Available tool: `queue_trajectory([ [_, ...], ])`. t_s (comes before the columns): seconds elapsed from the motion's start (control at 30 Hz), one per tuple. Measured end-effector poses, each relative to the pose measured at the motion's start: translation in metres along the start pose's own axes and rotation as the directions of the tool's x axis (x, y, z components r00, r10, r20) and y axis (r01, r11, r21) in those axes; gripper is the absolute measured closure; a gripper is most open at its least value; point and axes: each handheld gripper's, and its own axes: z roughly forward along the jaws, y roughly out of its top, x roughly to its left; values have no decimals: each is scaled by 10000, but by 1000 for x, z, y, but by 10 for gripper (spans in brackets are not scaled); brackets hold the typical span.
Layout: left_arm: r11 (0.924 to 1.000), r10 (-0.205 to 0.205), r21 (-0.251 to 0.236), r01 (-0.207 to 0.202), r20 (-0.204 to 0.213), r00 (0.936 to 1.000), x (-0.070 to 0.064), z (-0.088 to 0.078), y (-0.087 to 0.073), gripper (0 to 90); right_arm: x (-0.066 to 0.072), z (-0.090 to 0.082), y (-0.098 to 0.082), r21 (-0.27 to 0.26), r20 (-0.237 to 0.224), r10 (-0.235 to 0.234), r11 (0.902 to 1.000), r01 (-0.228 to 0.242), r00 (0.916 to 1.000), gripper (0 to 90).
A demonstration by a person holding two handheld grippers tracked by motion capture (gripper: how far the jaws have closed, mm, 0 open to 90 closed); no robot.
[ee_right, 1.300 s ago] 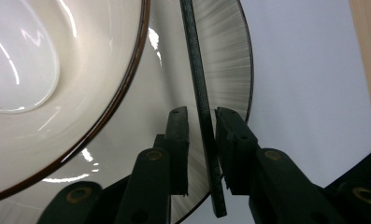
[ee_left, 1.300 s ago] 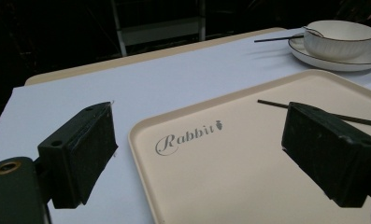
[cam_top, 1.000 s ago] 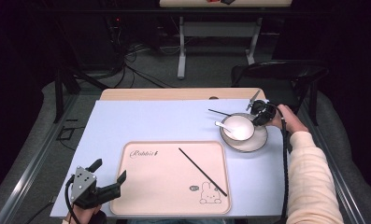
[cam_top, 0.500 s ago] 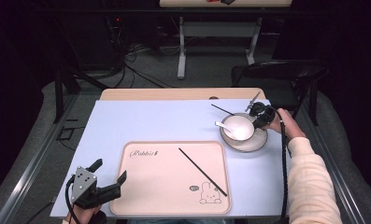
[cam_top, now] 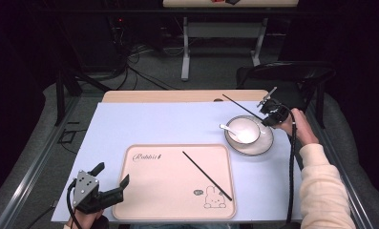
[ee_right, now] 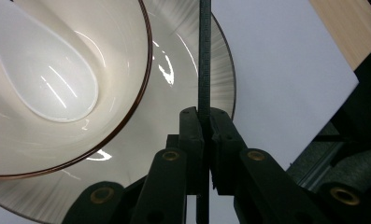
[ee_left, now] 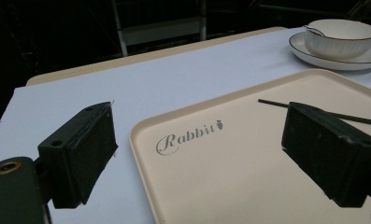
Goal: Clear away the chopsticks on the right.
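Observation:
My right gripper (cam_top: 266,117) is shut on a thin black chopstick (cam_top: 239,105) and holds it in the air just beyond the white bowl (cam_top: 244,131), at the table's far right. In the right gripper view the chopstick (ee_right: 204,56) is pinched between the two pads and crosses over the saucer (ee_right: 183,121) and the bowl (ee_right: 117,42), which holds a white spoon (ee_right: 47,79). A second black chopstick (cam_top: 206,175) lies slantwise on the beige tray (cam_top: 168,200). My left gripper (cam_top: 111,174) stands open at the tray's near left corner, with nothing between its pads (ee_left: 80,154).
The bowl stands on a striped saucer (cam_top: 266,143) with the spoon (cam_top: 225,127) leaning in it. A pale blue mat (cam_top: 153,124) covers the table. A dark chair (cam_top: 292,71) stands beyond the far right corner. The tray bears the word Rabbit (ee_left: 188,137).
My right gripper has risen and drawn slightly right with the chopstick, whose far end has lifted off the mat. The left gripper has stayed in place.

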Motion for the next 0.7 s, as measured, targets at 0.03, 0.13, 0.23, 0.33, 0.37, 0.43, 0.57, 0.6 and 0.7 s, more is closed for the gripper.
queue_trajectory([
  [0.03,10000,4,9,-4,9,10000,0,0,0,99,0,-3,1,61,130,-138,9999,137,9998,849],
  [0.13,10000,-5,0,5,-13,10000,0,0,0,99,2,-11,2,34,295,71,10000,-72,9995,850],
  [0.23,10000,-4,5,4,-9,10000,0,0,0,100,4,-22,3,-143,482,481,9988,-475,9977,850],
  [0.33,10000,0,8,0,3,10000,0,0,0,99,8,-33,4,-358,507,810,9962,-792,9954,851],
  [0.37,10000,-10,0,10,-11,10000,0,0,0,99,10,-37,4,-375,543,959,9949,-939,9939,850],
  [0.43,10000,-10,-5,10,-21,10000,0,0,0,99,15,-44,4,-508,505,1254,9911,-1229,9908,850],
  [0.57,10000,-73,-50,73,-24,10000,1,-1,0,99,26,-59,5,-483,577,1881,9815,-1854,9805,850],
  [0.6,10000,-70,-41,69,-24,10000,1,-1,0,99,29,-62,5,-584,570,1940,9799,-1907,9793,850],
  [0.7,10000,-37,-41,37,-10,10000,1,0,0,99,43,-71,5,-570,565,1903,9807,-1872,9801,850],
])
